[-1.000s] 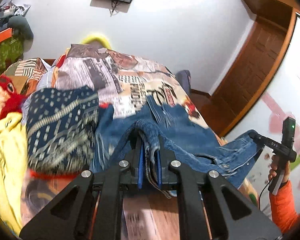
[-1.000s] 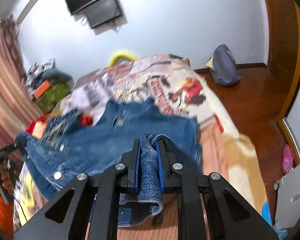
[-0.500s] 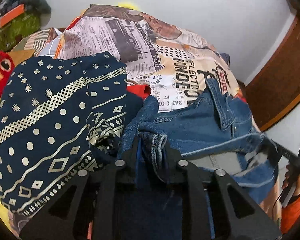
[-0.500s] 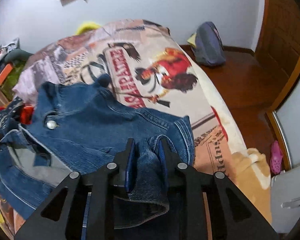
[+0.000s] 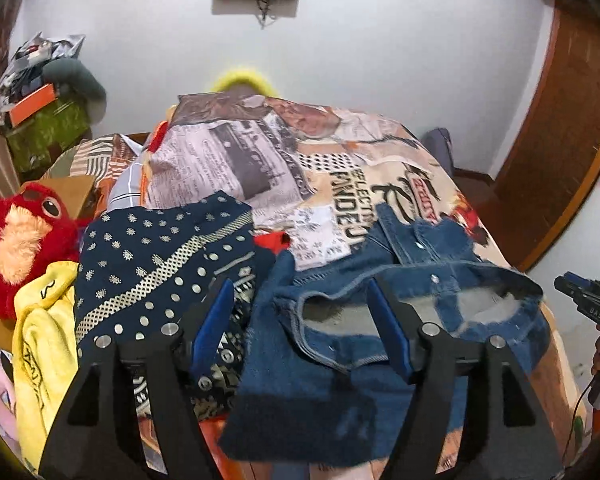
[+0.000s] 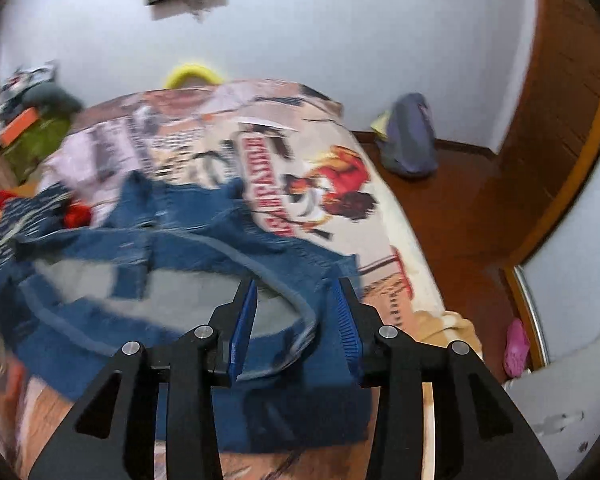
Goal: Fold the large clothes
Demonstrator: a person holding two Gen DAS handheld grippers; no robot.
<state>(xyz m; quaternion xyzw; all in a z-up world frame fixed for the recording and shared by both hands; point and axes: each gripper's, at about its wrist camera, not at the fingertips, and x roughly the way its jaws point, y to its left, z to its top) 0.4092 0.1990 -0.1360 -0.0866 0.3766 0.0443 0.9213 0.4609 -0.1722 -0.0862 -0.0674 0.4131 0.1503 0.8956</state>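
A blue denim jacket lies on the bed with its grey lining showing along a folded-over edge; it also shows, blurred, in the right wrist view. My left gripper is open and empty above the jacket's left side. My right gripper is open and empty above the jacket's right edge. The right gripper also shows at the far right of the left wrist view.
The bed carries a newspaper-print cover. A navy patterned cloth, a yellow garment and a red plush toy lie left of the jacket. A grey bag sits on the wooden floor by the door.
Both grippers have opened and let go of the denim jacket, which now lies folded over on the bed. Both have pulled back and up from it.
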